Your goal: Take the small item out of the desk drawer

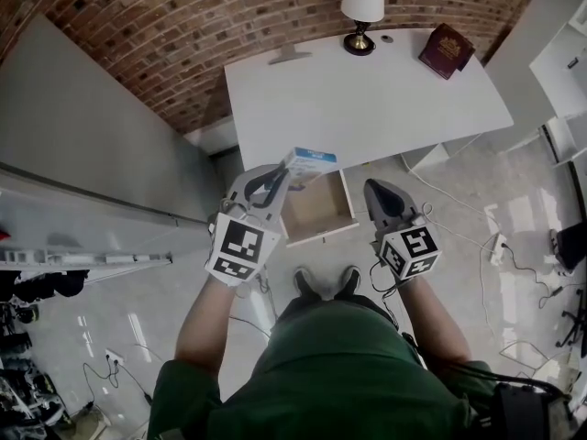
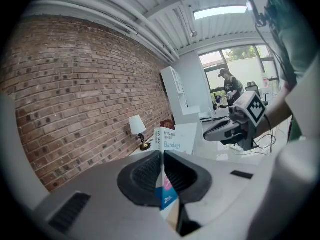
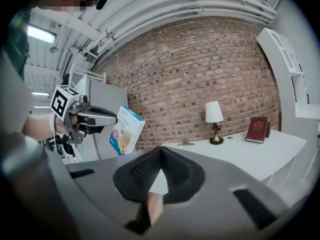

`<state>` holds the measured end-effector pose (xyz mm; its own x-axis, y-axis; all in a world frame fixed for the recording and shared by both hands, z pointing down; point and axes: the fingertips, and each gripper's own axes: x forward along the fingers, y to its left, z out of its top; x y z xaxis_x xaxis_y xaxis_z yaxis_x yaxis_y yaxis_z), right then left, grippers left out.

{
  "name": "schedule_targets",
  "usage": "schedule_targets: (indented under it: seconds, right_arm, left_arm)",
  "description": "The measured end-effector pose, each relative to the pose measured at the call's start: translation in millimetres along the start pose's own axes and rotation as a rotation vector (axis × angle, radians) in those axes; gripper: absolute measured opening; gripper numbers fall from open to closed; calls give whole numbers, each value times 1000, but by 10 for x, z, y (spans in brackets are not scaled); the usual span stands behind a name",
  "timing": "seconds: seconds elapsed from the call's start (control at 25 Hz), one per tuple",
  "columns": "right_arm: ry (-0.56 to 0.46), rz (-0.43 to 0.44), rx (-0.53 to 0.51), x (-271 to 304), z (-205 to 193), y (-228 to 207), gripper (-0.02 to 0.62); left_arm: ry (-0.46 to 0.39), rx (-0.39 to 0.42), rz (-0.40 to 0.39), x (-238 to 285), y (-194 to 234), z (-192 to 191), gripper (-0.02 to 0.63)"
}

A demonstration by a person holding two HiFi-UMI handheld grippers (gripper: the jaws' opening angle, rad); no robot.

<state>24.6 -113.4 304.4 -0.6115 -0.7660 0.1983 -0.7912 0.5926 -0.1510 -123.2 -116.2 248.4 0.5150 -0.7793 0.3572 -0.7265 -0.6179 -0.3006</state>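
Bandage box (image 1: 310, 165) clamped in the left hand-held gripper (image 1: 280, 174), held above the open drawer's (image 1: 321, 235) left rear corner, at the counter's (image 1: 367, 99) front edge. Only the left gripper view shows its "Bandage" print. Right hand-held gripper (image 1: 378, 189) has its jaws together, nothing between them, just right of the drawer. Forearms extended. Cables (image 1: 477, 236) on the floor to the right.
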Motion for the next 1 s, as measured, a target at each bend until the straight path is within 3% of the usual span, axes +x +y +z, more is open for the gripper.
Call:
schedule_targets:
  seconds: [1.0]
  right_arm:
    - [-4,-2,1,-68,-26,-27,2]
  left_arm:
    - [4,7,-9,47,-88,4,25]
